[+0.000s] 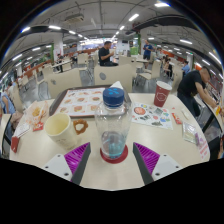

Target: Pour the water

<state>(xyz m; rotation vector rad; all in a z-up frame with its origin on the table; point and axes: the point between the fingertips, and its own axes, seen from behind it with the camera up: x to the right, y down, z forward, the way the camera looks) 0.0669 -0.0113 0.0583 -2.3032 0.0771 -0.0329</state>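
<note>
A clear water bottle [113, 122] with a blue cap stood upright on the table [120, 170], between the gripper [112, 156] fingers. The fingers were apart, with a gap at each side of the bottle. A yellow cup [59, 127] sat just beside it. A red cup [162, 94] stood farther back. People sat at tables beyond.

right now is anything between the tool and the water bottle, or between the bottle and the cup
Nothing visible. The water bottle stands just ahead of the open tool, in line with the gap between its fingers. The yellow cup sits beside the bottle on bare table, with nothing between them.
</note>
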